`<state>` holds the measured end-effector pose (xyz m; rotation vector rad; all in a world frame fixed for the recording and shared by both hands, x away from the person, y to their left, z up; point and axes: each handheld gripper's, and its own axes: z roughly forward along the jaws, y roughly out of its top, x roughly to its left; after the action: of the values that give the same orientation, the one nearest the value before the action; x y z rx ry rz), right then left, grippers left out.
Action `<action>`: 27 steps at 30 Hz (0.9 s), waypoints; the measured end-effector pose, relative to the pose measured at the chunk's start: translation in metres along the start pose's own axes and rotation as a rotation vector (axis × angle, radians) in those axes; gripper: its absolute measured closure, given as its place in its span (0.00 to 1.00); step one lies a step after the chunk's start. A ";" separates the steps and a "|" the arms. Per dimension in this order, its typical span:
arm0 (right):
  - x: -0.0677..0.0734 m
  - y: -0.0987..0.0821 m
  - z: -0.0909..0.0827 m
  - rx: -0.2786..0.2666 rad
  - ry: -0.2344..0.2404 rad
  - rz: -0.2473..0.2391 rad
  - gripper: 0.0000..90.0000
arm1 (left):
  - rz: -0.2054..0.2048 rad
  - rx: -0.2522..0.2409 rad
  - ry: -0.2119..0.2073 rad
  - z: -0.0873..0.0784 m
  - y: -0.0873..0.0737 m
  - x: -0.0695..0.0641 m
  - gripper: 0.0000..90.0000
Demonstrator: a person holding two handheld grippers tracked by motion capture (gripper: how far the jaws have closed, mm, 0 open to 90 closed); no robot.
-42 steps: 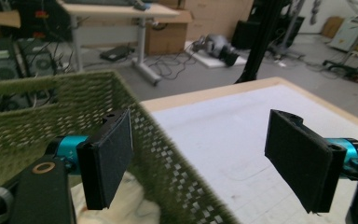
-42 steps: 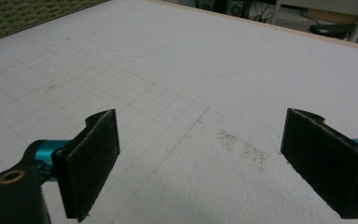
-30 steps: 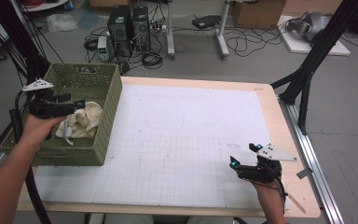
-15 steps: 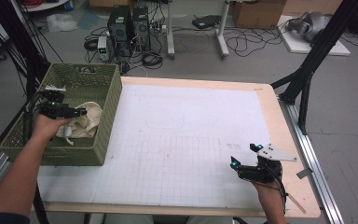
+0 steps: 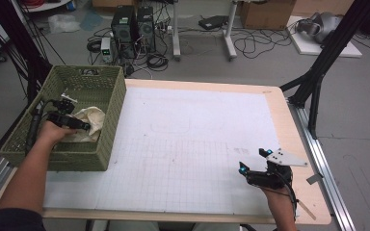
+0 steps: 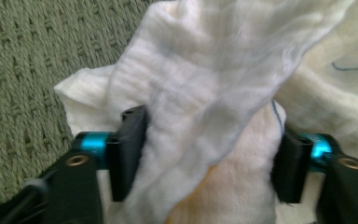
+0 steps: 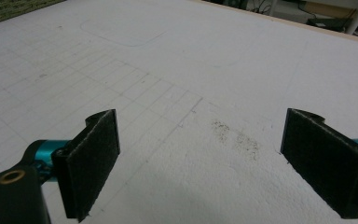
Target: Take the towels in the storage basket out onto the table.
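Note:
A cream-white cloth point(image 5: 92, 118) lies crumpled inside the green woven basket point(image 5: 113, 96) at the table's left edge. My left gripper point(image 5: 83, 126) reaches down into the basket, and its jaws have just been closing. In the left gripper view a bunched fold of the cloth point(image 6: 205, 70) fills the gap of the left gripper point(image 6: 209, 140), and both black pads point(image 6: 129, 149) touch it. My right gripper point(image 5: 255, 160) rests low at the table's front right, open, with only the white gridded mat point(image 7: 177, 60) between the jaws of the right gripper point(image 7: 205, 149).
The basket's woven floor point(image 6: 23, 56) shows beside the cloth. A white gridded mat point(image 5: 197, 139) covers the wooden table top. Beyond the far edge stand computer towers point(image 5: 135, 24) and loose cables on the floor. Black frame struts point(image 5: 318, 72) rise at the right.
My left hand has sunk from the basket's rim into the basket onto the cloth, and its jaws have narrowed around a fold. The right hand has stayed where it was.

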<state>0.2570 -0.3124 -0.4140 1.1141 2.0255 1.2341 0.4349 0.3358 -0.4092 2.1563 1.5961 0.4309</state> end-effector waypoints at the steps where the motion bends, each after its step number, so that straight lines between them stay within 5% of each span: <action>1: 0.000 0.000 0.000 -0.002 0.000 0.001 0.12 | 0.016 0.010 0.008 0.000 0.000 -0.001 0.51; 3: 0.001 0.000 -0.001 0.003 0.000 0.007 0.12 | 0.028 0.020 0.018 -0.003 0.000 0.000 0.72; 5: 0.000 0.000 -0.001 0.002 -0.004 0.003 0.12 | -0.005 0.013 -0.002 -0.005 0.000 0.003 0.80; 16: 0.000 -0.001 -0.006 -0.008 -0.012 0.011 0.12 | -0.125 -0.186 -0.067 -0.030 -0.001 0.010 0.83; 27: 0.000 -0.001 -0.006 -0.011 -0.010 0.016 0.12 | -0.133 -0.462 -0.095 -0.067 -0.010 0.015 0.83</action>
<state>0.2520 -0.3154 -0.4116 1.1310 2.0040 1.2434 0.3991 0.3625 -0.3563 1.6900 1.4107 0.5807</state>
